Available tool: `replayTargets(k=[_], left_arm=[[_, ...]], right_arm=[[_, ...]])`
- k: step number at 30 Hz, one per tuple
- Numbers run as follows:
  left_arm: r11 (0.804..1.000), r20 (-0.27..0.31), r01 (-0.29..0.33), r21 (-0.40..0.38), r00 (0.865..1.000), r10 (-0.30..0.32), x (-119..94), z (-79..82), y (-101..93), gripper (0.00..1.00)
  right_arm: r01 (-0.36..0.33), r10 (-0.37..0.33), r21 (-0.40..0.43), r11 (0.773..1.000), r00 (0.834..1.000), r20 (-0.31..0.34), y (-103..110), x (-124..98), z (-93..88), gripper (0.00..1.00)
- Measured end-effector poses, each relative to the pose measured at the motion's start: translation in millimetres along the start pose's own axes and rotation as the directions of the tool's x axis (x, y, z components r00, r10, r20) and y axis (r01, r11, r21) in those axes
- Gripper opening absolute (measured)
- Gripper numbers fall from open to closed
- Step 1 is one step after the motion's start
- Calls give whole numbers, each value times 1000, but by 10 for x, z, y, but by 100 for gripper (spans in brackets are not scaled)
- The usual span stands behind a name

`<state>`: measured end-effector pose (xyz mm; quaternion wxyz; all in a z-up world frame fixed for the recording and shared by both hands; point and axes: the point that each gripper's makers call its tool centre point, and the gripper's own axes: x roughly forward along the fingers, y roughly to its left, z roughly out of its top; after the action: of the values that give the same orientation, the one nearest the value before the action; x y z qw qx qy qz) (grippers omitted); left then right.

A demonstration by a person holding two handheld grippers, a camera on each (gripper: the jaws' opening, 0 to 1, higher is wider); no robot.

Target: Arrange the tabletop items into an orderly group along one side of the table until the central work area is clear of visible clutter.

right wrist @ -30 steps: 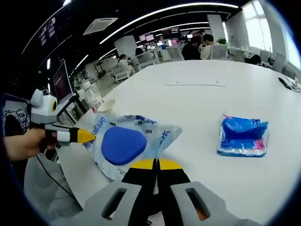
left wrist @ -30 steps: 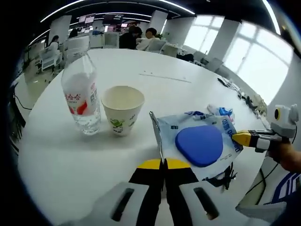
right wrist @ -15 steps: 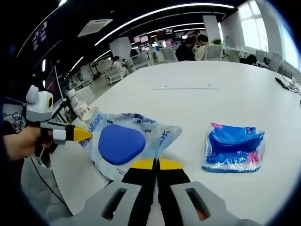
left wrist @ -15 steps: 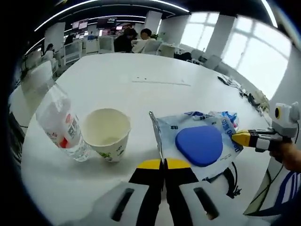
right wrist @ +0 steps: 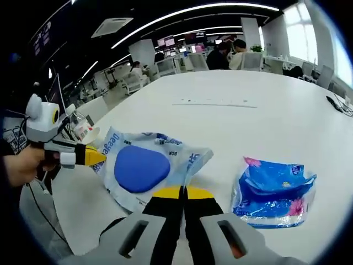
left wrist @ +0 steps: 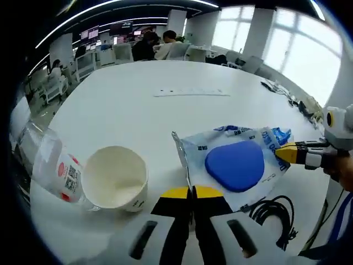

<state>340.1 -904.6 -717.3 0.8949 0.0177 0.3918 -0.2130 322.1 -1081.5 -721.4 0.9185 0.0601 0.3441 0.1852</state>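
A clear plastic bag (left wrist: 234, 165) with a blue oval pad inside hangs stretched between both grippers above the white table (left wrist: 165, 110). My left gripper (left wrist: 193, 191) is shut on the bag's near corner. My right gripper (left wrist: 282, 153) comes in from the right and pinches the far edge. In the right gripper view the same bag (right wrist: 138, 168) is held by my right gripper (right wrist: 183, 192) at the bottom and by the left gripper (right wrist: 94, 157) at the left. A paper cup (left wrist: 113, 179) and a water bottle (left wrist: 47, 168) stand at the lower left. A blue tissue packet (right wrist: 273, 193) lies on the table.
A black cable (left wrist: 270, 212) coils near the table's edge, below the bag. A thin pale strip (left wrist: 190, 93) lies further out on the table. Office desks, chairs and seated people fill the background. A hand (right wrist: 25, 165) holds the left gripper.
Both views have shifted with the hands. The cup and bottle now sit lower and nearer in the left view, the blue packet nearer in the right view. Both grippers keep hold of the bag.
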Motion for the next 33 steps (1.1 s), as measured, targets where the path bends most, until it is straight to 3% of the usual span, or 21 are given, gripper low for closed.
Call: replayTargets(k=[7, 16, 22, 30, 33], left_arm=[[999, -34, -45, 26, 998, 45, 152, -26, 33, 0], [998, -53, -59, 29, 997, 60, 271, -51, 71, 0], [998, -69, -61, 11, 996, 61, 293, -113, 96, 0], [998, -79, -66, -14, 995, 65, 328, -164, 107, 0], [996, -78, -67, -59, 995, 62, 337, -188, 116, 0]], right_arm=[[8, -9, -33, 999, 1000, -27, -66, 171, -39, 0], [9, -10, -34, 999, 999, -48, -147, 292, -80, 0], [3, -3, -5, 1000, 998, -57, -144, 311, -87, 0], [10, -13, -31, 999, 996, -87, -153, 334, -143, 0], [21, -20, 2, 1000, 994, -110, -188, 355, -222, 0]])
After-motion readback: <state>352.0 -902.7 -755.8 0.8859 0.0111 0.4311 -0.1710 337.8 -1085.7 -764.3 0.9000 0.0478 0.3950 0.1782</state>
